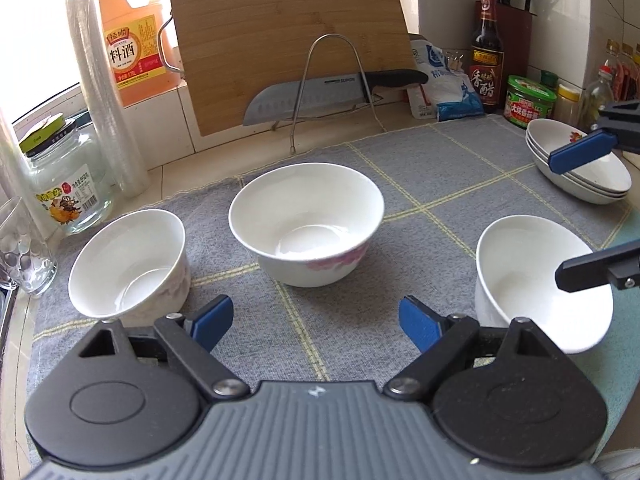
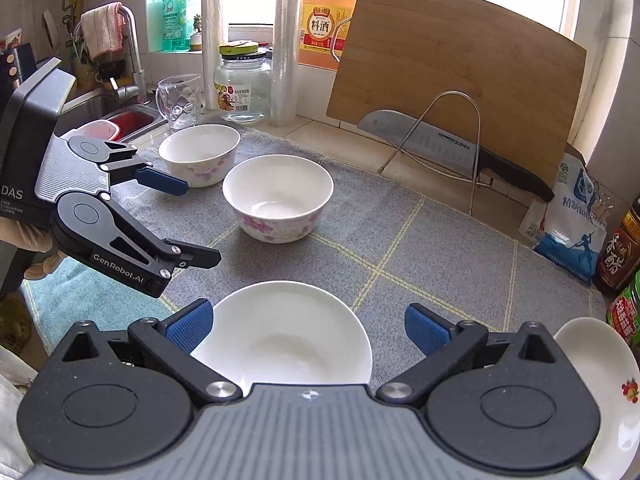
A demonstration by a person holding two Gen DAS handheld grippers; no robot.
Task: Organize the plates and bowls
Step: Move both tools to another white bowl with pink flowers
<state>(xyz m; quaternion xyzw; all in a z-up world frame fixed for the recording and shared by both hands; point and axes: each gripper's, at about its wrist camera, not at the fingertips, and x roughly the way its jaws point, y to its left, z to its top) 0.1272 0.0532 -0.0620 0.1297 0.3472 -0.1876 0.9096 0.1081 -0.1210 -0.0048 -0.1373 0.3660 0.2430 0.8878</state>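
Three white bowls with pink flowers stand on a grey checked mat (image 1: 460, 176): a left bowl (image 1: 128, 262), a middle bowl (image 1: 306, 222) and a right bowl (image 1: 536, 280). A stack of shallow white plates (image 1: 584, 172) sits at the far right. My left gripper (image 1: 316, 324) is open and empty, low over the mat in front of the middle bowl. My right gripper (image 2: 308, 330) is open, its fingers on either side of the near bowl (image 2: 280, 340), not touching. In the right wrist view the middle bowl (image 2: 278, 198), the far bowl (image 2: 199, 154), a plate (image 2: 608, 384) and the left gripper (image 2: 200, 220) show.
A bamboo cutting board (image 1: 288, 40) and a knife (image 1: 320, 94) lean in a wire rack behind the mat. A glass jar (image 1: 66, 184), a glass mug (image 1: 22, 256), an oil jug (image 1: 132, 36), bottles and jars (image 1: 486, 64) line the wall. A sink (image 2: 116, 120) lies at the left.
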